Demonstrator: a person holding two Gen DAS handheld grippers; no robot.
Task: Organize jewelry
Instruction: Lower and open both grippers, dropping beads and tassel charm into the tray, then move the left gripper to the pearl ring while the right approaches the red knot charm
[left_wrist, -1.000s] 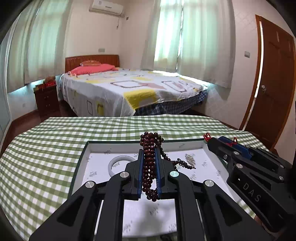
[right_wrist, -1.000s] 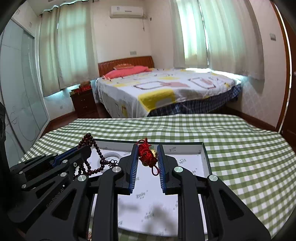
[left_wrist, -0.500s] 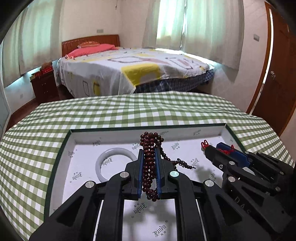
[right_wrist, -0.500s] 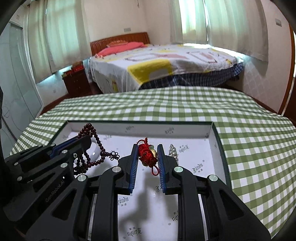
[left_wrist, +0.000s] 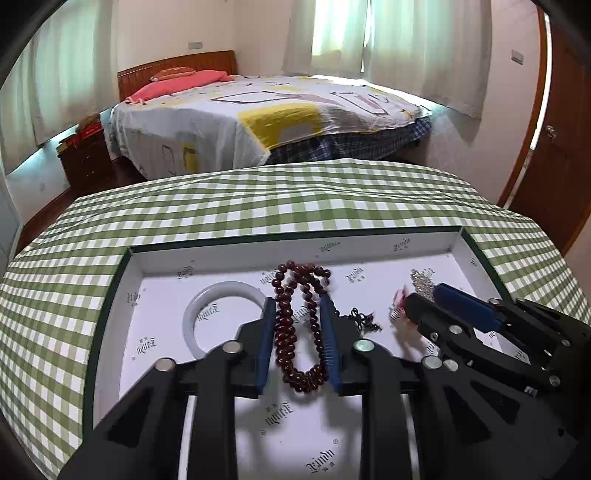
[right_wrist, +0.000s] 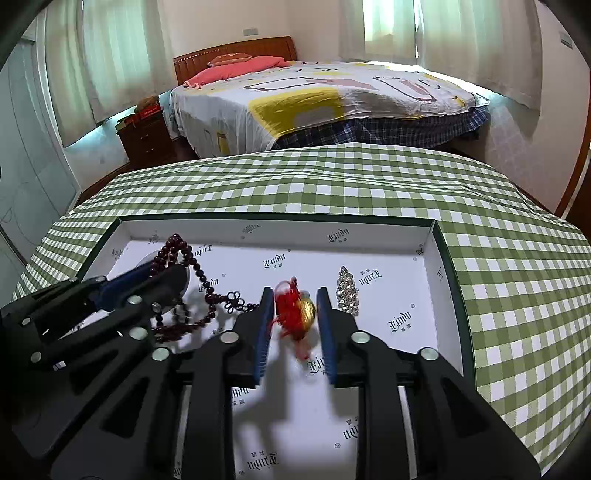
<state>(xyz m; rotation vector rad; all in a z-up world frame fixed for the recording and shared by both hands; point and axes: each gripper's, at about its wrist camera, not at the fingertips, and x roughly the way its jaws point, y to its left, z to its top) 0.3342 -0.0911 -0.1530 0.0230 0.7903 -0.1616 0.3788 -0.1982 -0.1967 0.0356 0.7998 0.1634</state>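
A shallow white-lined box (left_wrist: 155, 266) (right_wrist: 439, 266) lies on the green checked cloth. My left gripper (left_wrist: 297, 332) has opened; the dark red bead strand (left_wrist: 301, 325) hangs loose between its fingers over the box floor, also seen in the right wrist view (right_wrist: 184, 266). My right gripper (right_wrist: 295, 325) has opened too; the red cord charm with a gold bead (right_wrist: 297, 312) drops, blurred, between its fingers. A white bangle (left_wrist: 207, 306) lies left of the beads. A sparkly silver piece (right_wrist: 347, 290) (left_wrist: 423, 280) lies at the right of the box.
The table cloth (left_wrist: 258, 206) surrounds the box. Beyond the table stand a bed (left_wrist: 258, 118), a dark nightstand (left_wrist: 85, 155) and a brown door (left_wrist: 554, 129).
Both grippers came down lower into the box and opened. The bead strand and the red charm, clamped before, now sit loose between spread fingers; the charm is falling.
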